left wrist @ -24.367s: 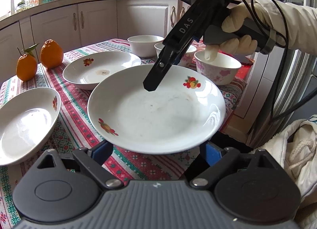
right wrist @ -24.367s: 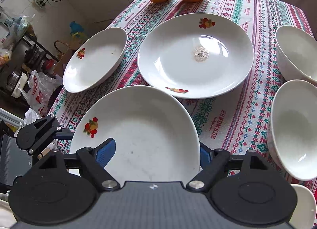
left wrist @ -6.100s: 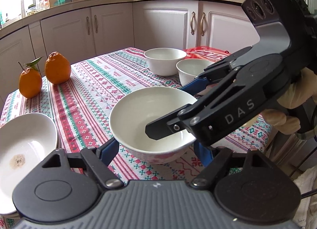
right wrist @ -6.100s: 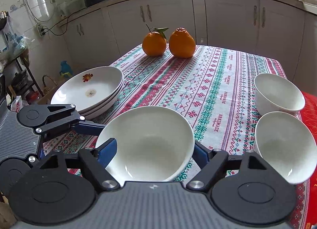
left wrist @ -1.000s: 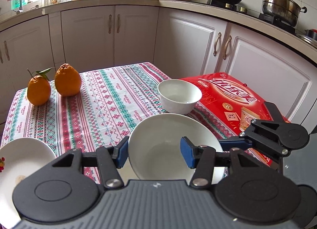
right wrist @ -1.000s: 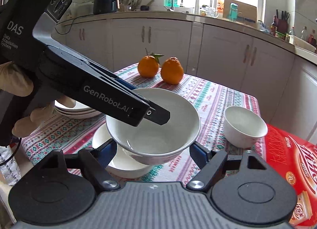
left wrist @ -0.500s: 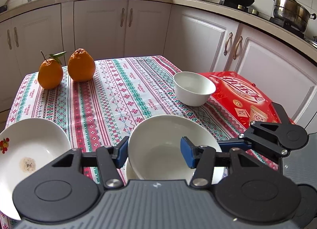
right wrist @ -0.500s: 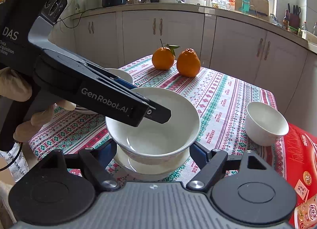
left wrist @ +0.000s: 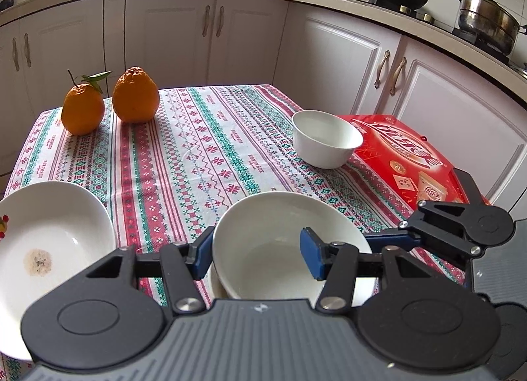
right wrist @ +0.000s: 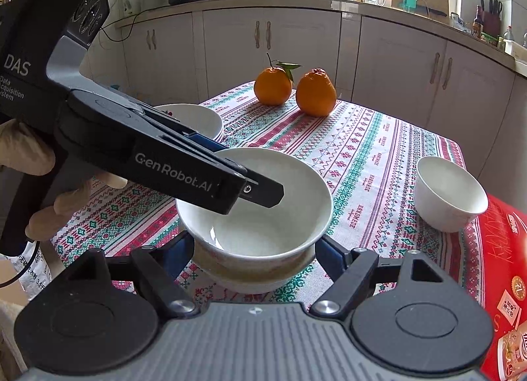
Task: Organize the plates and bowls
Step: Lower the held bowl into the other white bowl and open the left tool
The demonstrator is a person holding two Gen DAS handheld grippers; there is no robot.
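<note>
A white bowl (right wrist: pixel 263 226) sits nested in a second bowl (right wrist: pixel 253 277) on the patterned tablecloth. My left gripper (left wrist: pixel 256 257) is shut on the upper bowl's wall, one blue pad inside it and one outside its left rim. In the right wrist view its black fingers (right wrist: pixel 260 191) reach over the rim from the left, held by a gloved hand. My right gripper (right wrist: pixel 252 250) is shut on the same bowl (left wrist: pixel 283 249), its pads pressing both sides just above the lower bowl's rim. One of its fingers (left wrist: pixel 395 237) shows at the right of the left wrist view.
A smaller white bowl (left wrist: pixel 326 138) stands at the table's right edge beside a red box (left wrist: pixel 405 157). Stacked white plates (left wrist: pixel 49 249) lie to the left. Two oranges (left wrist: pixel 135 94) sit at the far end. Kitchen cabinets ring the table.
The bowl held by both grippers has come down from above the lower bowl and now rests inside it. Both grippers sank with it and kept their grip.
</note>
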